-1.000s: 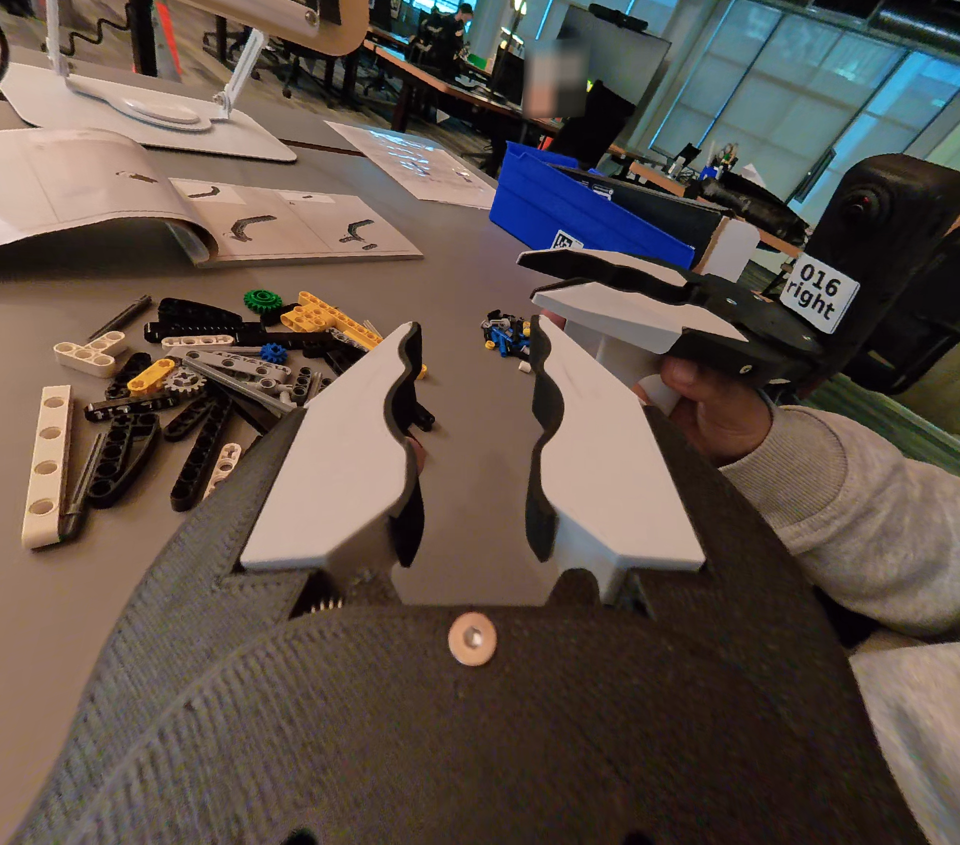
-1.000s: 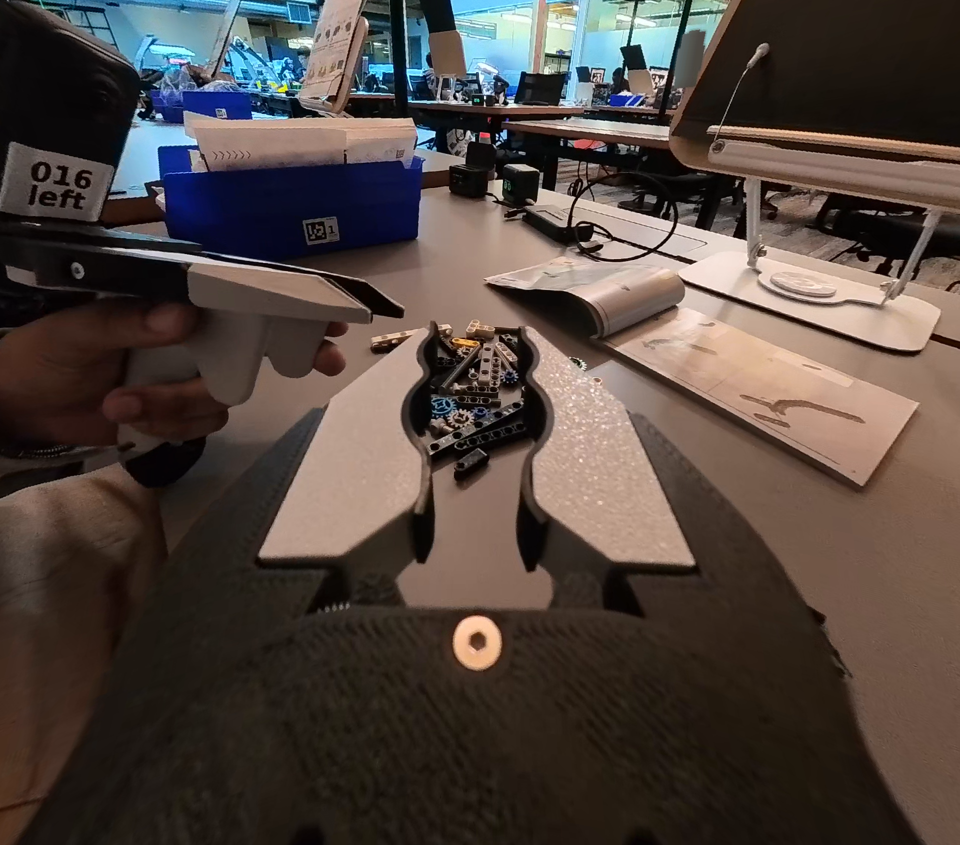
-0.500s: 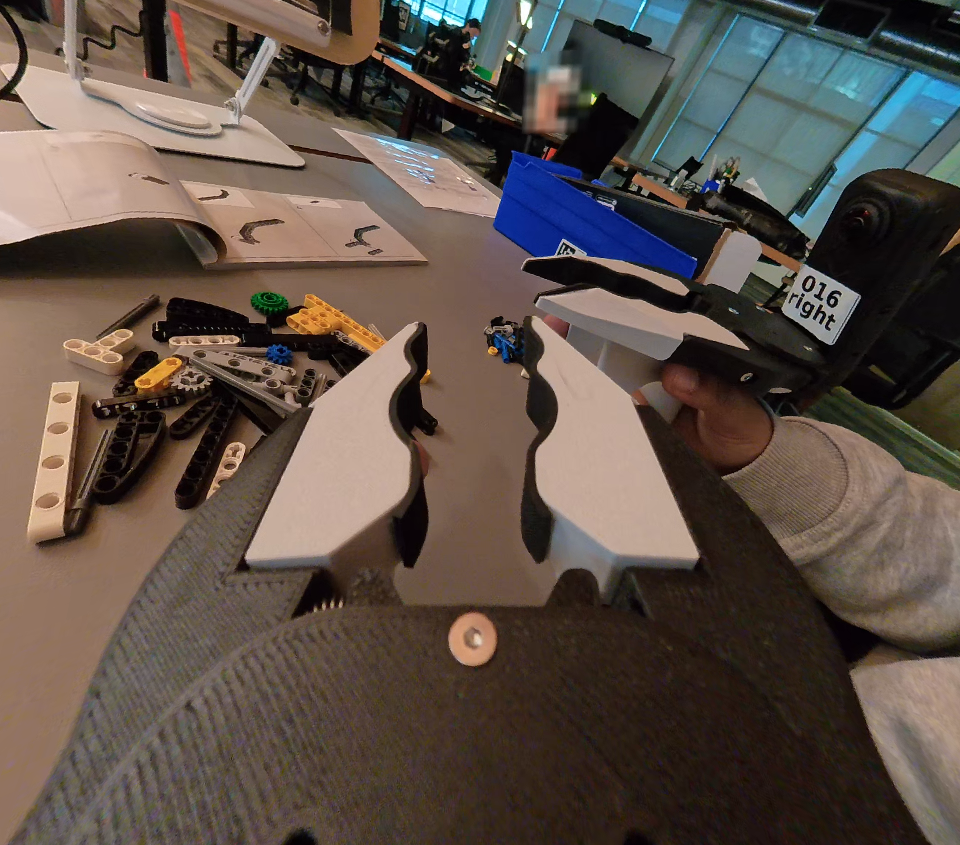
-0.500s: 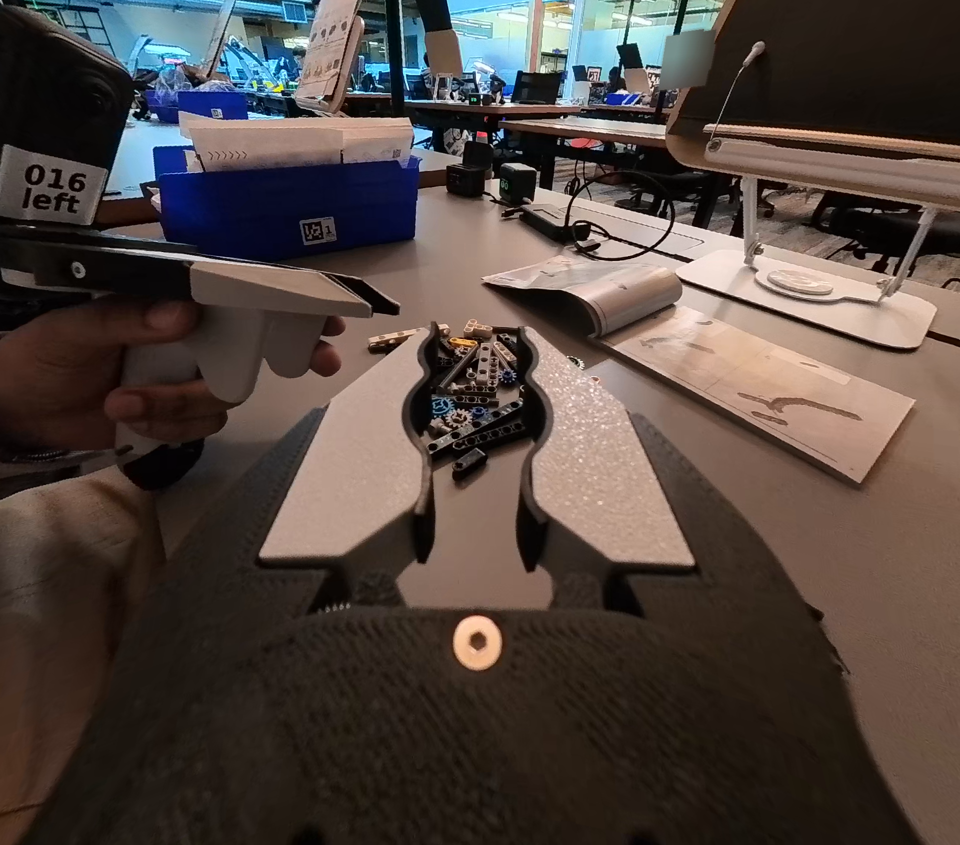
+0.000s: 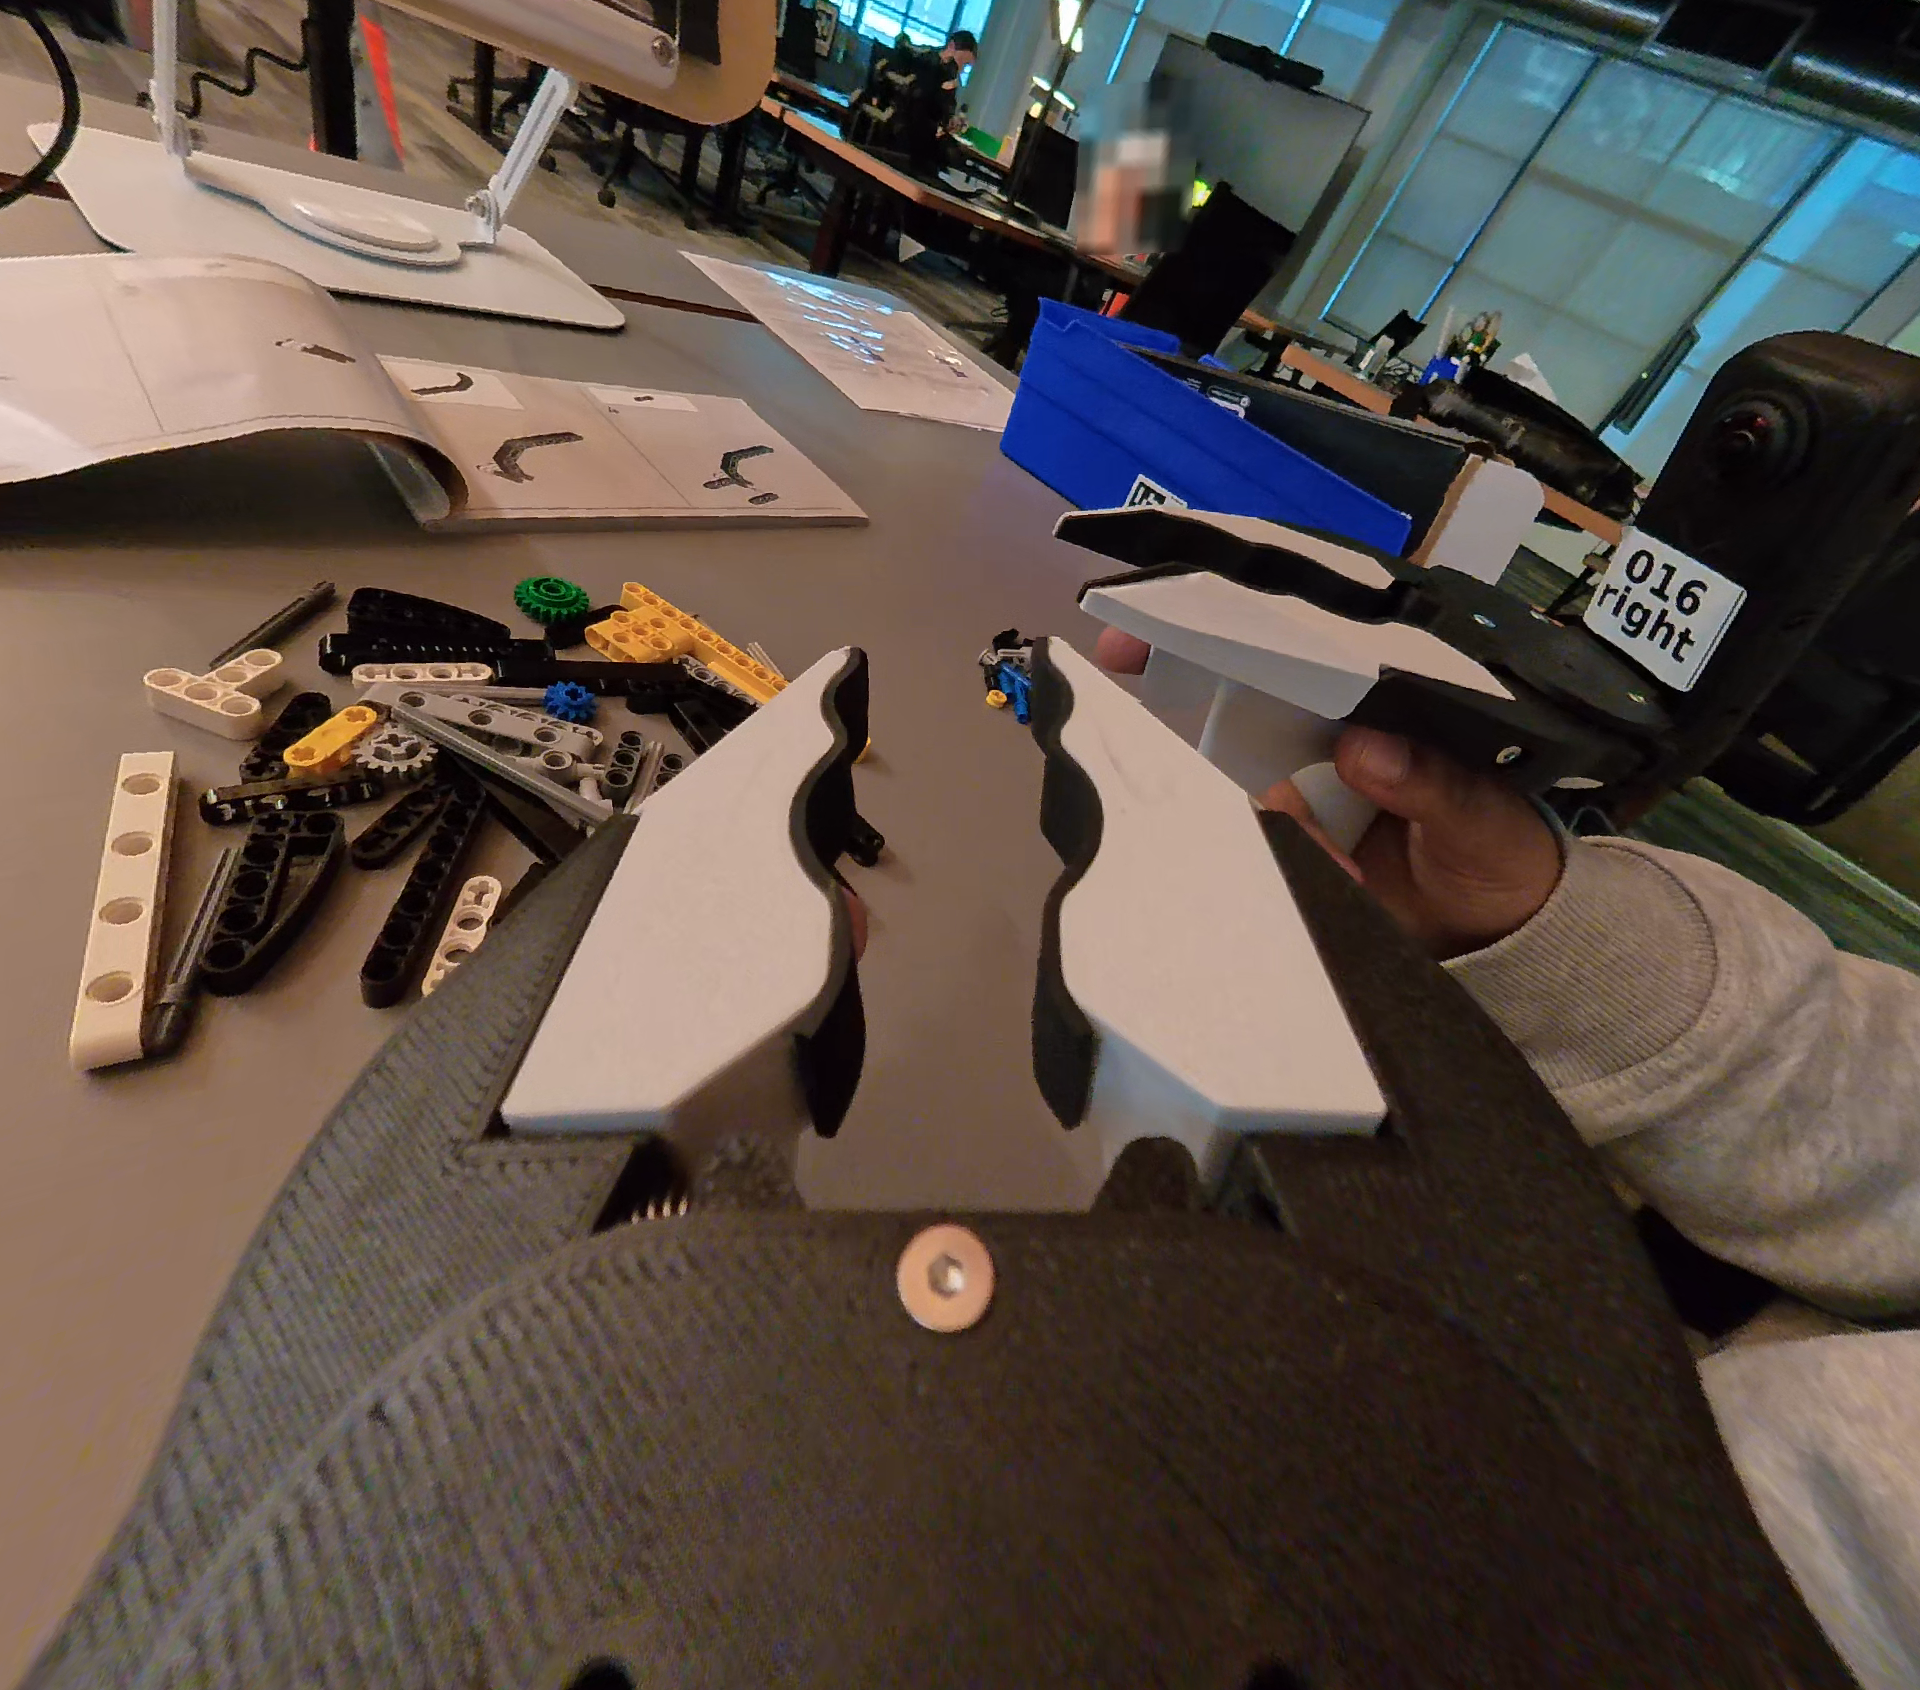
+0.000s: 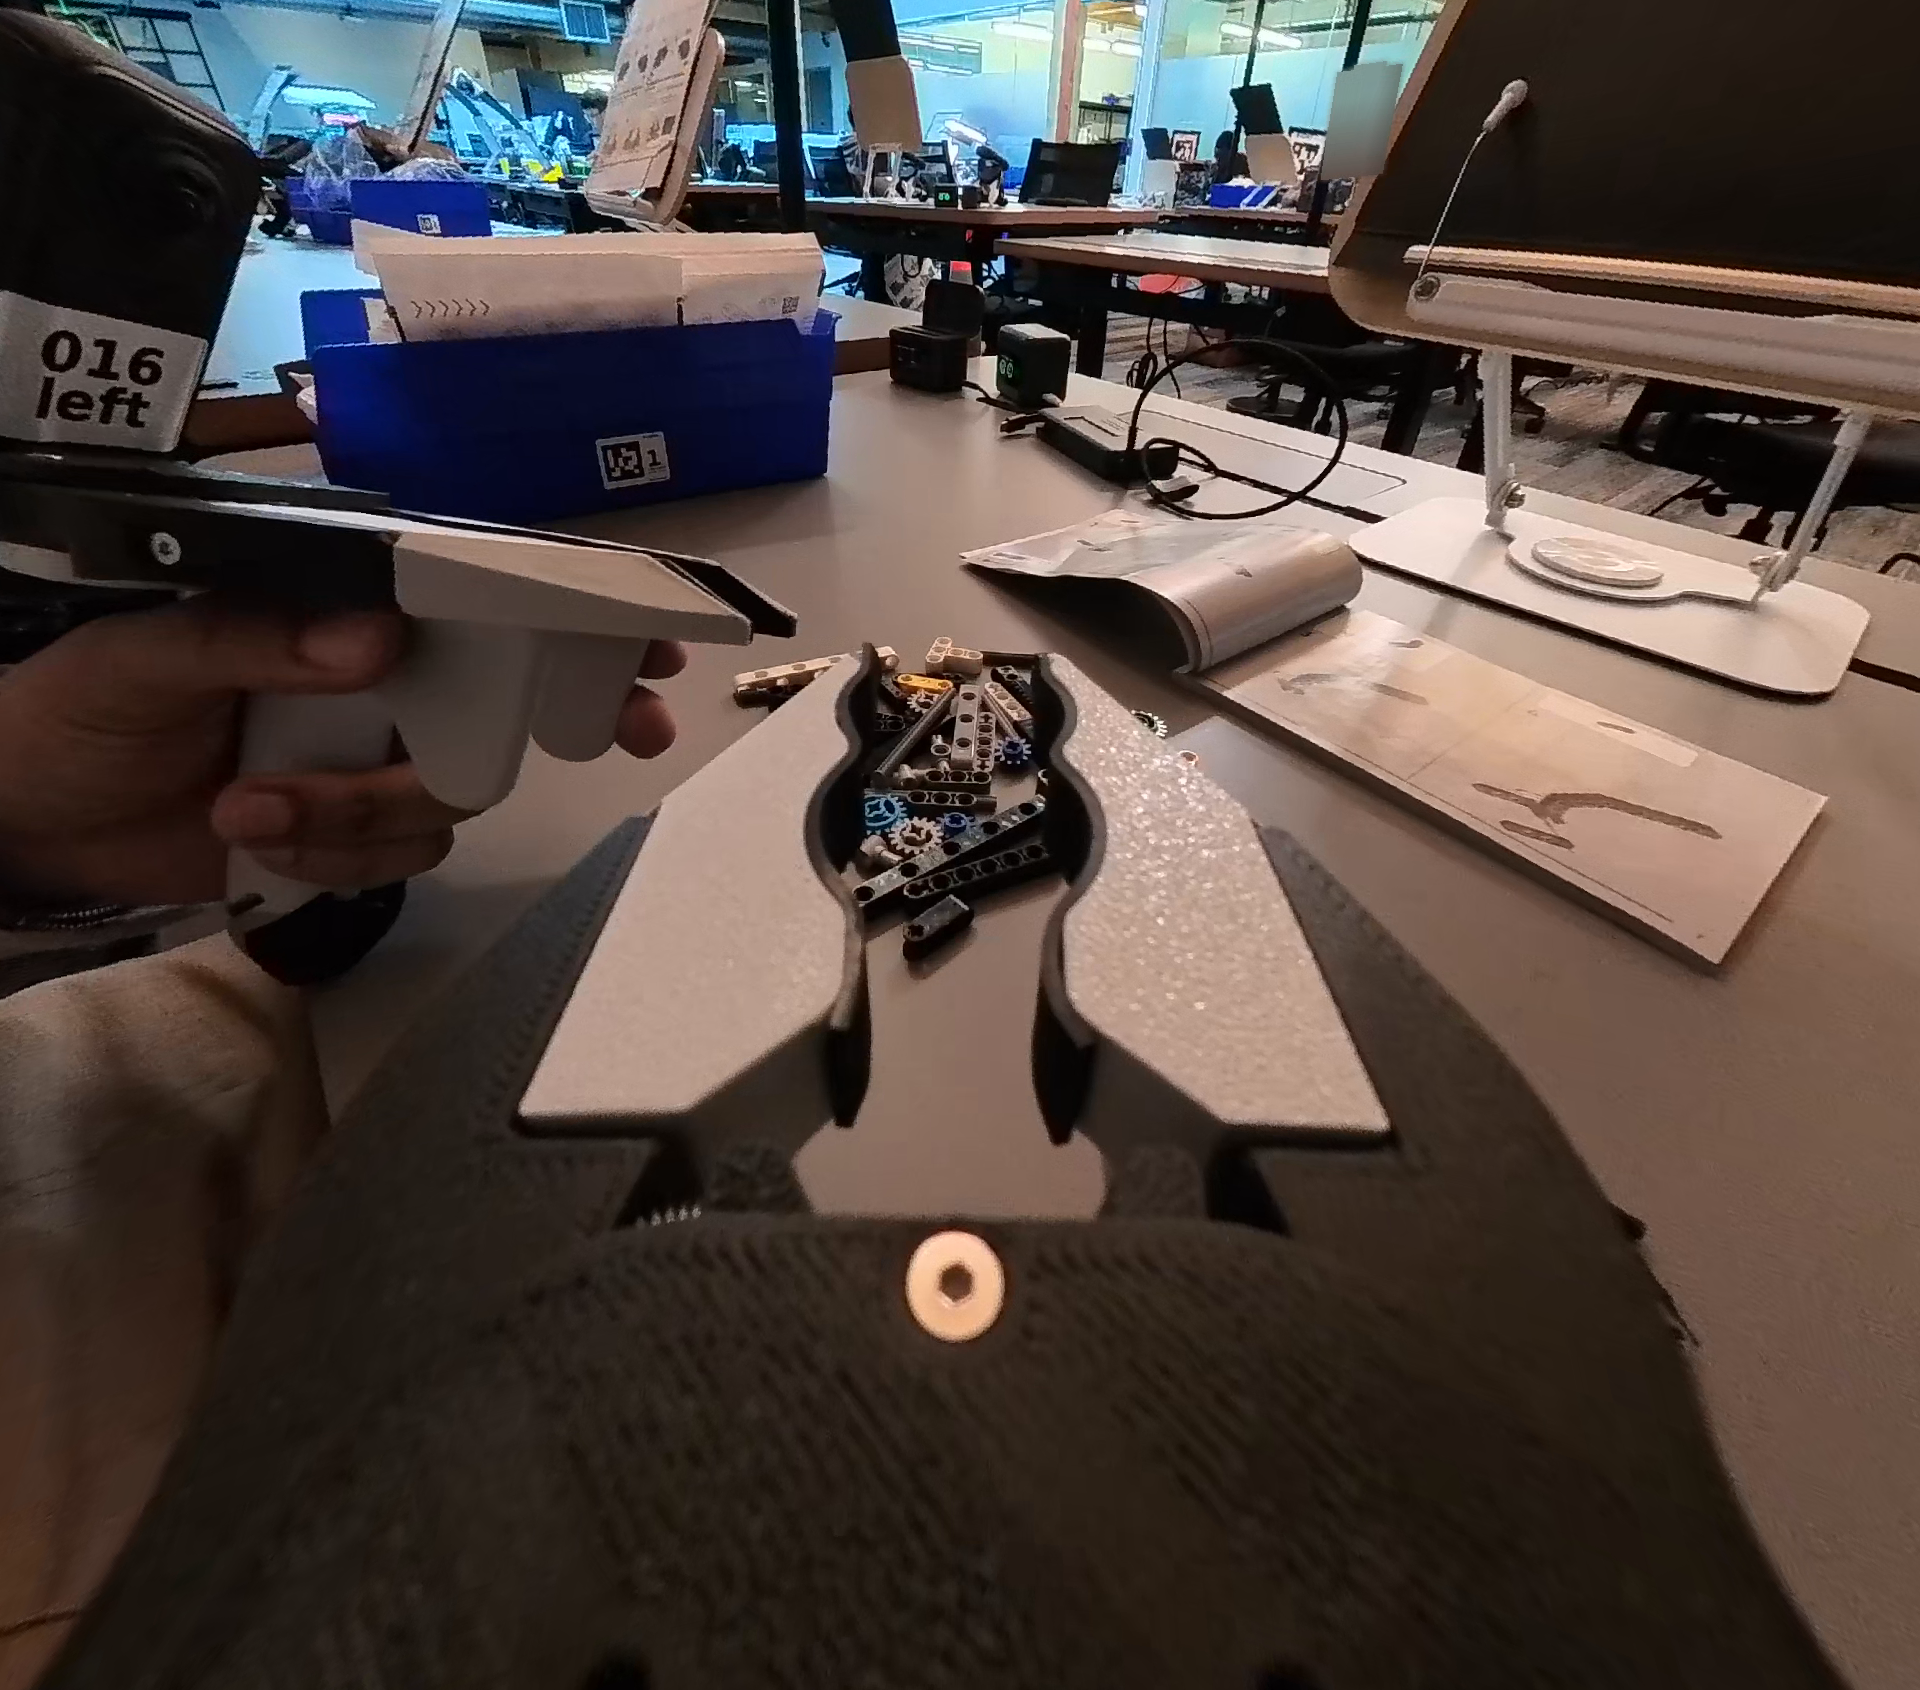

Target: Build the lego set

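Loose Lego Technic pieces (image 5: 447, 747) lie in a pile on the grey table (image 5: 935, 497): black beams, a white beam (image 5: 125, 902), a yellow frame (image 5: 675, 632) and a green gear (image 5: 549, 598). A small cluster of blue pins (image 5: 1006, 676) lies apart to the right. My left gripper (image 5: 951, 664) is open and empty, hovering just right of the pile. My right gripper (image 6: 956, 666) is open and empty, held low with the pile (image 6: 956, 799) showing between its fingers. It also shows at the right of the left wrist view (image 5: 1086, 565).
An open instruction booklet (image 5: 468, 435) lies behind the pile, also in the right wrist view (image 6: 1403, 726). A monitor on a white stand (image 5: 312, 227) is behind it. A blue bin (image 6: 571, 425) with papers stands at the far side. Cables (image 6: 1195, 445) lie beyond.
The left wrist view has shifted slightly, so my left gripper has turned a little. Both grippers stay open and empty. No piece has moved.
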Demonstrator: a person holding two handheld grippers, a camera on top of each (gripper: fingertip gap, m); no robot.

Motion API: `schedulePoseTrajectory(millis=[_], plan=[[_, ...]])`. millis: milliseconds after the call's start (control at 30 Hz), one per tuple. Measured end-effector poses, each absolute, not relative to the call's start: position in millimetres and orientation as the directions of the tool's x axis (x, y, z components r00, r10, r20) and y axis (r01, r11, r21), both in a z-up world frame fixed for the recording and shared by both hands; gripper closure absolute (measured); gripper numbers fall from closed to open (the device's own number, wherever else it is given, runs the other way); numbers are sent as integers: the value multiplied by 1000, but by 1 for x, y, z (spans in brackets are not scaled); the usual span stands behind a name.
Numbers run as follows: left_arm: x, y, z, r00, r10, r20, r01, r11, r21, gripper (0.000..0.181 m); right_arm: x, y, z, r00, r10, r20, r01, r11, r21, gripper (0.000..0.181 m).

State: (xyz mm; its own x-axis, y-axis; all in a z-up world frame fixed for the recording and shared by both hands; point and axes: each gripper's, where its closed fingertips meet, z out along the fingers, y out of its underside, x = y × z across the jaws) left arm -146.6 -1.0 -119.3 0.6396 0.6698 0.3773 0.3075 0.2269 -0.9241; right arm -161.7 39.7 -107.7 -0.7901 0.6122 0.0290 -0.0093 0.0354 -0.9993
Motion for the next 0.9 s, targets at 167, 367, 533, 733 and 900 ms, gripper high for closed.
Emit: schedulePoseTrajectory(millis=[167, 367, 533, 733, 900], plan=[[-147, -1, -121, 634, 676, 375, 309, 223, -924, 153, -162, 40, -108, -790, 612, 29, -9, 36, -999, 154], [-149, -2, -123, 619, 691, 373, 313, 219, -924, 162, -162, 39, -108, -790, 613, 29, -8, 37, -999, 154], [-147, 0, -126, 621, 692, 368, 328, 198, -924, 181, -162, 39, -109, -790, 613, 29, -6, 40, -999, 154], [-144, 8, -129, 641, 669, 376, 355, 175, -918, 181, -162, 38, -110, -789, 614, 34, -8, 46, -999, 154], [-143, 10, -130, 650, 646, 400, 376, 184, -908, 181, -163, 38, -110, -788, 615, 34, -7, 47, -999, 154]])
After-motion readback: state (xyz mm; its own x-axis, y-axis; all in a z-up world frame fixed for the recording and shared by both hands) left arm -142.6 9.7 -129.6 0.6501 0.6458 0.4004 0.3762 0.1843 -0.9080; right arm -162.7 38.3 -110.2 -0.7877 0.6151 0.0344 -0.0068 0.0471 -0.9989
